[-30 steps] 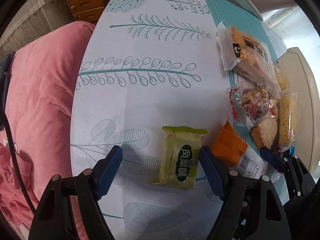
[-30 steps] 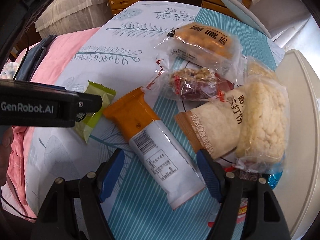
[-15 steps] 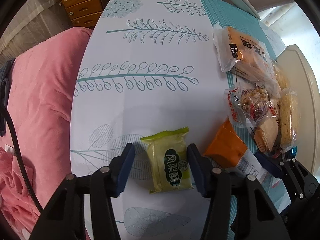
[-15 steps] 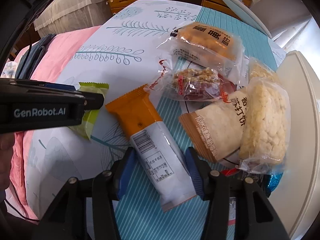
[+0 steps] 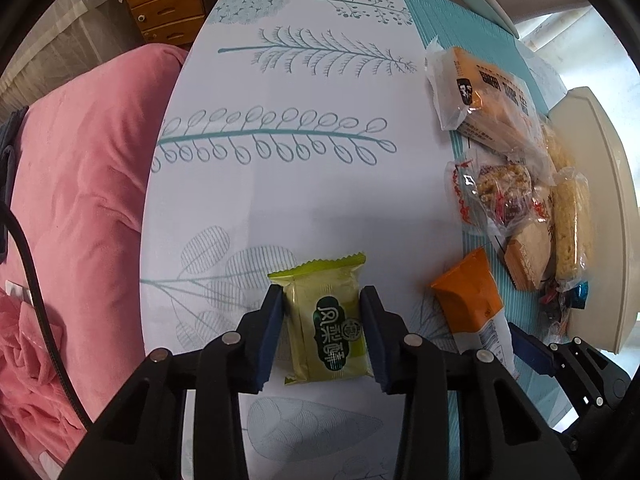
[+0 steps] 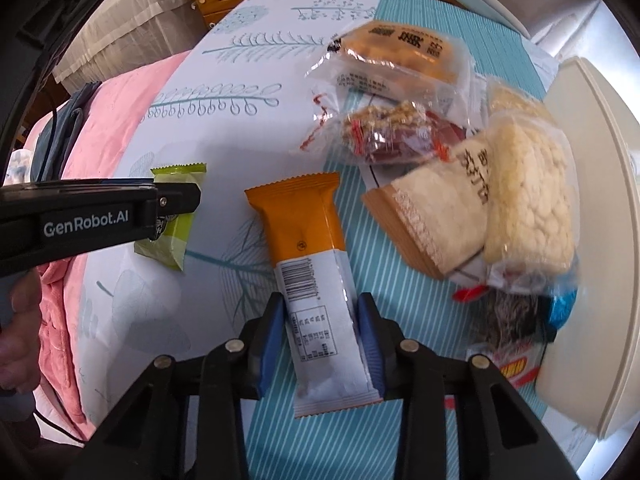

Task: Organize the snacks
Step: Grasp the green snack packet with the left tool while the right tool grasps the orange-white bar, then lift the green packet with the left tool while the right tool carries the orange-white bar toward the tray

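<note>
A green snack packet (image 5: 326,320) lies on the leaf-print tablecloth. My left gripper (image 5: 322,300) is shut on it, blue pads pressing both sides. The packet also shows in the right wrist view (image 6: 172,216), partly behind the left gripper's arm. An orange-and-white snack bar (image 6: 316,288) lies lengthwise on the striped teal cloth. My right gripper (image 6: 322,304) is shut on its white lower half. The bar's orange end shows in the left wrist view (image 5: 468,300).
A pile of snack packs lies at the right: an orange cake pack (image 6: 396,56), a nut bar (image 6: 392,132), a cracker pack (image 6: 436,216), a puffed rice cake (image 6: 528,204). A cream board (image 6: 592,200) borders them. Pink bedding (image 5: 76,184) lies left of the table.
Both grippers have moved forward and closed: the left on the green packet, the right on the orange-and-white bar. The pile at the right has not moved.
</note>
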`<action>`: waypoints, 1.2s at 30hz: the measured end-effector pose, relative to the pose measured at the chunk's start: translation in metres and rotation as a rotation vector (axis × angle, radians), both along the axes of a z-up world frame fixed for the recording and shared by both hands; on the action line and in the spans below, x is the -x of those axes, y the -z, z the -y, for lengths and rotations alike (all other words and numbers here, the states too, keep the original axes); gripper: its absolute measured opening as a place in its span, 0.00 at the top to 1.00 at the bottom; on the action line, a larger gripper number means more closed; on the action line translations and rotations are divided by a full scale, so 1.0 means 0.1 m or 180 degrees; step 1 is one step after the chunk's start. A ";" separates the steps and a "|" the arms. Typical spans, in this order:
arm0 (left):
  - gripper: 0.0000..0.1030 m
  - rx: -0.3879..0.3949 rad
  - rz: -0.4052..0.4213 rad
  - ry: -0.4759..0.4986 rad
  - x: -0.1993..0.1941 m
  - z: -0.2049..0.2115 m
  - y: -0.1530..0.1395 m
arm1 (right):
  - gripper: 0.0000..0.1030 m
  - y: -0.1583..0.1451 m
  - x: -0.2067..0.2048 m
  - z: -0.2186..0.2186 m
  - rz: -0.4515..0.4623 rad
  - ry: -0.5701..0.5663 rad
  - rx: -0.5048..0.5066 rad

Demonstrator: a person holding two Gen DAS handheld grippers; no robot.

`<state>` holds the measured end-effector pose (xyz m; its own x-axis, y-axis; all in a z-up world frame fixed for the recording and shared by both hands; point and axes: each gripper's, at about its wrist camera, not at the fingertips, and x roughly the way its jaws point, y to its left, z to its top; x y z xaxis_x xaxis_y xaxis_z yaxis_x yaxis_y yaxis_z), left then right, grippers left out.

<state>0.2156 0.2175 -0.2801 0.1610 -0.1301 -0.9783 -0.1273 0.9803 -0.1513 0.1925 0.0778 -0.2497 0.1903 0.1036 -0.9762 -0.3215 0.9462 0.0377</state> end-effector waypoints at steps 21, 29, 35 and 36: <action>0.64 0.0097 -0.0248 -0.0167 0.55 0.18 -0.38 | 0.67 -0.32 0.27 0.31 -0.0355 0.0286 -0.0430; 0.64 0.0086 -0.0255 -0.0297 0.61 0.33 -0.80 | 0.67 -0.69 0.30 0.45 -0.0261 0.0065 -0.0577; 0.64 0.0072 -0.0239 -0.0345 0.65 0.51 -1.13 | 0.67 -1.05 0.26 0.70 -0.0266 0.0073 -0.0826; 0.64 0.0079 -0.0230 -0.0352 0.66 0.56 -1.19 | 0.67 -1.09 0.26 0.72 -0.0245 0.0061 -0.0840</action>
